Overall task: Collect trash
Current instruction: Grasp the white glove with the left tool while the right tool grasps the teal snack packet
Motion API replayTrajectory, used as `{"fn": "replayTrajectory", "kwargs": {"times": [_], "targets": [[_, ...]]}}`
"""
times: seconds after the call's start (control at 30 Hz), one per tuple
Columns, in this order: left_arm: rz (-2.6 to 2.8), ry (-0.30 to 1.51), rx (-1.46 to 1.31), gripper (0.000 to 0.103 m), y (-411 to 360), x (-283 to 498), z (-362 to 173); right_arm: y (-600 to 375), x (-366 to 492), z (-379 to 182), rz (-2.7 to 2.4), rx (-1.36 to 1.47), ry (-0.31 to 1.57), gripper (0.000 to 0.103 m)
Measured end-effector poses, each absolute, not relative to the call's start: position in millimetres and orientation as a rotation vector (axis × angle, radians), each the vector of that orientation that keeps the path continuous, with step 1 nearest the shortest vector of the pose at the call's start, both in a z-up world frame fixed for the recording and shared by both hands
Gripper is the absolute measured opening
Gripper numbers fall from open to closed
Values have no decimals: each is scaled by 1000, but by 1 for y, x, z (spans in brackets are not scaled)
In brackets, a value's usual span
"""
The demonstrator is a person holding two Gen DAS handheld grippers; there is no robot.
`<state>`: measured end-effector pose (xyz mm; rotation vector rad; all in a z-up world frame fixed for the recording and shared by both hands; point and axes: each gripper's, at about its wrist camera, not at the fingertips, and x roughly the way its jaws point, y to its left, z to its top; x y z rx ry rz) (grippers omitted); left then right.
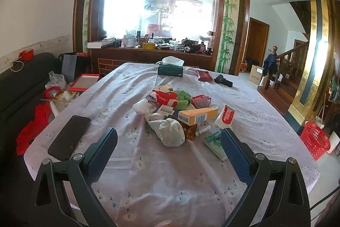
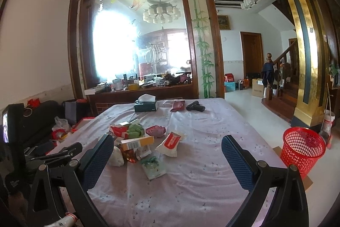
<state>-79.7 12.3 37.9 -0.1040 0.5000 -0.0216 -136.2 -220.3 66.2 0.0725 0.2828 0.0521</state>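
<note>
A heap of trash (image 1: 176, 112) lies mid-table on the pale cloth: crumpled white paper (image 1: 170, 131), an orange and white box (image 1: 197, 115), red wrappers, a green packet (image 1: 214, 143) and a red and white pouch (image 1: 226, 116). The heap also shows in the right wrist view (image 2: 140, 142). A red mesh bin (image 2: 302, 150) stands on the floor right of the table; it also shows in the left wrist view (image 1: 315, 139). My left gripper (image 1: 169, 137) is open and empty, just short of the heap. My right gripper (image 2: 167, 142) is open and empty, above the table's near half.
A black phone (image 1: 69, 136) lies at the table's left edge. A tissue box (image 1: 171, 69), a dark red packet (image 1: 204, 74) and a black device (image 1: 222, 80) sit at the far end. A cluttered black sofa (image 1: 25, 82) is at left. Stairs rise at right.
</note>
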Motion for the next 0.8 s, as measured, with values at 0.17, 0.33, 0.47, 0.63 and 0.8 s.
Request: {"fn": "replayTrajectory", "kwargs": {"times": [0.17, 0.33, 0.47, 0.63, 0.8], "targets": [[-18, 500, -98, 97, 14, -76, 36, -216, -132, 66, 41, 50, 262, 103], [-54, 529, -111, 97, 21, -66, 30, -215, -117, 59, 63, 95, 314, 103], [-48, 572, -151, 97, 36, -52, 21, -211, -97, 44, 101, 99, 398, 103], [-62, 626, -161, 97, 46, -31, 10, -204, -66, 12, 188, 102, 529, 103], [-72, 699, -166, 97, 45, -1, -1, -198, -31, -14, 278, 134, 677, 96]]}}
